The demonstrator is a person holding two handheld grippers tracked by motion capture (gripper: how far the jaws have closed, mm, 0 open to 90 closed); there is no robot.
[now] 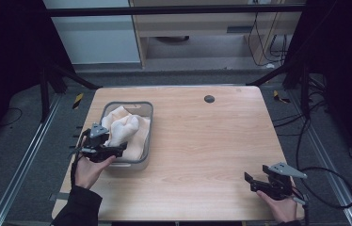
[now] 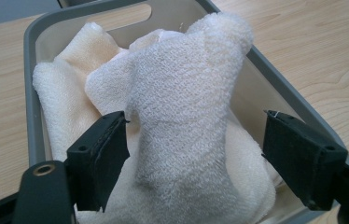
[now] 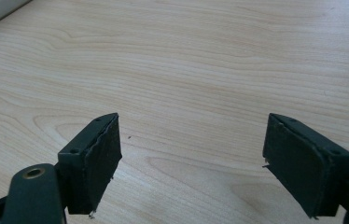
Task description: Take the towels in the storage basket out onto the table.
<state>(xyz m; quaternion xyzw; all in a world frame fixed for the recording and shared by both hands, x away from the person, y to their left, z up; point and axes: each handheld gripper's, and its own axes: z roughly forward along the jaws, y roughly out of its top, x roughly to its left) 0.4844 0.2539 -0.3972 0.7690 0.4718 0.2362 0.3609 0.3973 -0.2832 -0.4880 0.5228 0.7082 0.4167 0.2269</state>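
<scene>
So I've got the left claw [image 2: 196, 154] parked over the near end of the grey basket [image 1: 148, 123], which sits toward the left edge of the tabletop [image 1: 212, 155], and its jaws are spread wide with a raised hump of the cream towel [image 2: 186, 102] standing between them. One jaw looks like it's touching the fabric, the other is well clear, so nothing's pinched yet. The towel is all in the basket, bunched up and piled over itself. The right claw [image 3: 191, 158] is just hanging out near the near right corner, jaws spread, bare wood under it. My read: barely started, the grab and whatever comes after are all left to do.
</scene>
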